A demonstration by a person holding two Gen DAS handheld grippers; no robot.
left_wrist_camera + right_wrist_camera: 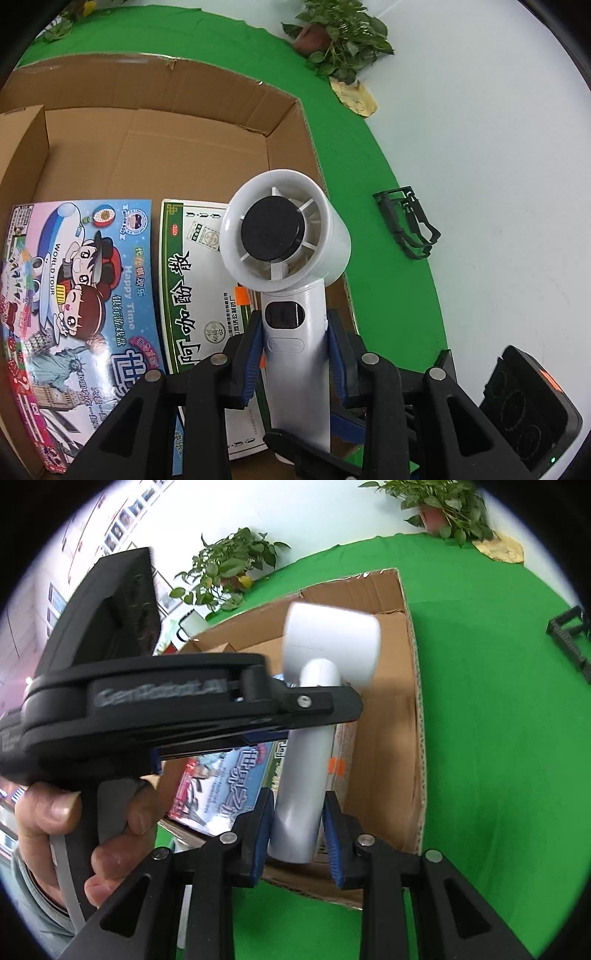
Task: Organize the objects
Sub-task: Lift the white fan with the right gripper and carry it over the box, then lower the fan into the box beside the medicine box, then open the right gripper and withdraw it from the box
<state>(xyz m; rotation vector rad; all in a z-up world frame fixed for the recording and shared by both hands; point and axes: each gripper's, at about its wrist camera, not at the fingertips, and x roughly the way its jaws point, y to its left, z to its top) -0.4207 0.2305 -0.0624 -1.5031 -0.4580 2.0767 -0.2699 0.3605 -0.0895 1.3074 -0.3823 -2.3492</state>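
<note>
A white handheld fan (291,258) with a black hub is held over the open cardboard box (207,107). My left gripper (295,343) is shut on its handle, just below the fan's small display. In the right wrist view the same fan (317,701) stands upright above the box (410,709). My right gripper (297,812) has its blue pads on either side of the handle's lower end, with a small gap showing on the right side. The left gripper's body (177,709) crosses in front, held by a hand.
Two flat game boxes lie in the cardboard box: a colourful cartoon one (77,295) and a green-and-white one (192,280). A black plastic clip (410,221) lies on the green cloth (369,155). Potted plants (340,33) stand at the back. A dark device (528,406) shows at lower right.
</note>
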